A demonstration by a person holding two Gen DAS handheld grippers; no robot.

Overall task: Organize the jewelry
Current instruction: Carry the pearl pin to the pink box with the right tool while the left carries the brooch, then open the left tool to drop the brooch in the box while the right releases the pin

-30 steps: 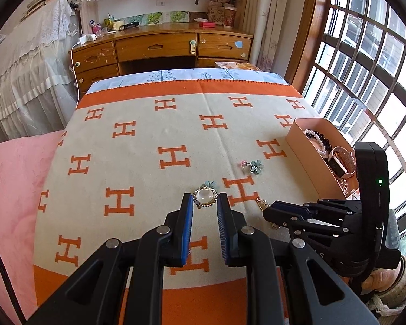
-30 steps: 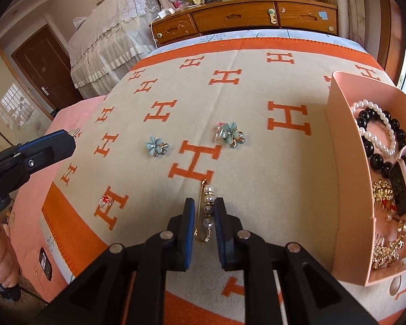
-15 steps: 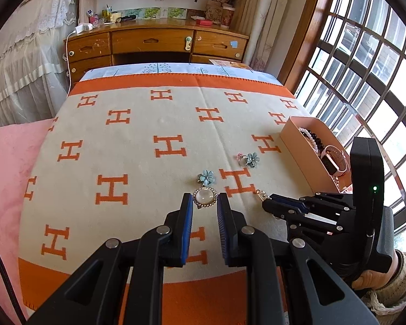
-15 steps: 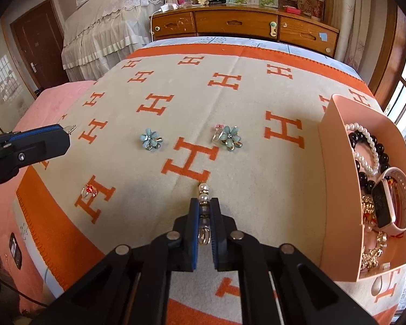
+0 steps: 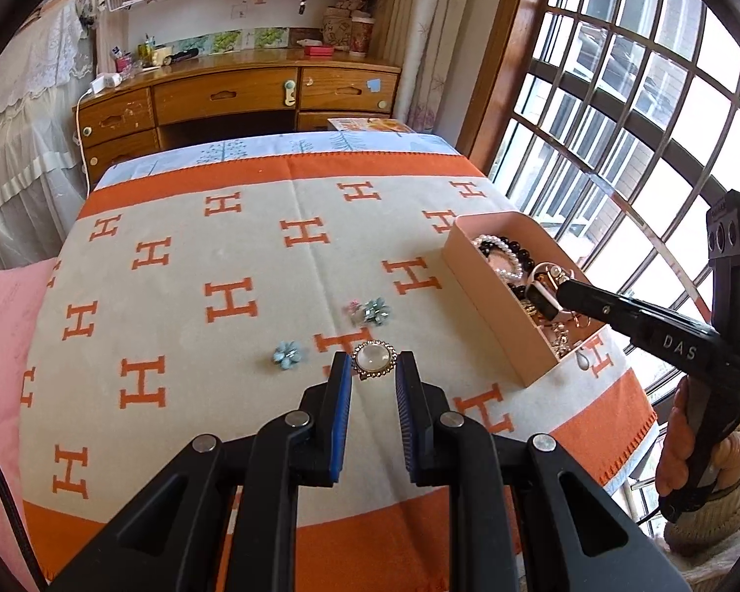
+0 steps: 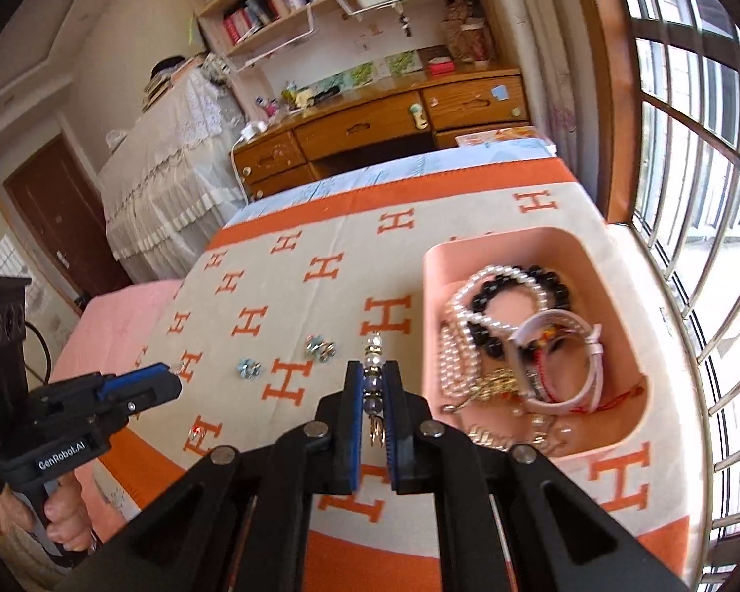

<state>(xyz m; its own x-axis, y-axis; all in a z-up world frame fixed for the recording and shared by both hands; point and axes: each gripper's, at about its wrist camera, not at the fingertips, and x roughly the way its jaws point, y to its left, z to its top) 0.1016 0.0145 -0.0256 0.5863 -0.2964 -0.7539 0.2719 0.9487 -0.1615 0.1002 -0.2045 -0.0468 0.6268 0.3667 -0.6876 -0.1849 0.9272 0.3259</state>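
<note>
My right gripper (image 6: 374,382) is shut on a gold safety-pin brooch with pearls (image 6: 373,360) and holds it in the air, left of the pink jewelry box (image 6: 431,266). In the left wrist view it hangs over the box (image 5: 488,306). My left gripper (image 5: 373,370) holds a round pearl brooch (image 5: 374,359) between its fingertips, above the blanket. A blue flower brooch (image 5: 287,353) and a flower cluster brooch (image 5: 370,309) lie on the blanket; both also show in the right wrist view, the flower (image 6: 248,368) and the cluster (image 6: 320,346).
The box holds pearl and black bead bracelets (image 6: 498,296) and a white watch (image 6: 562,360). A small red ring (image 6: 197,430) lies near the blanket's front left. A wooden desk (image 5: 241,93) stands beyond the bed. A barred window (image 5: 641,113) is at the right.
My right gripper closed on the safety-pin brooch, lifted it off the blanket and carried it right toward the box. My left gripper rose with the pearl brooch and shifted right.
</note>
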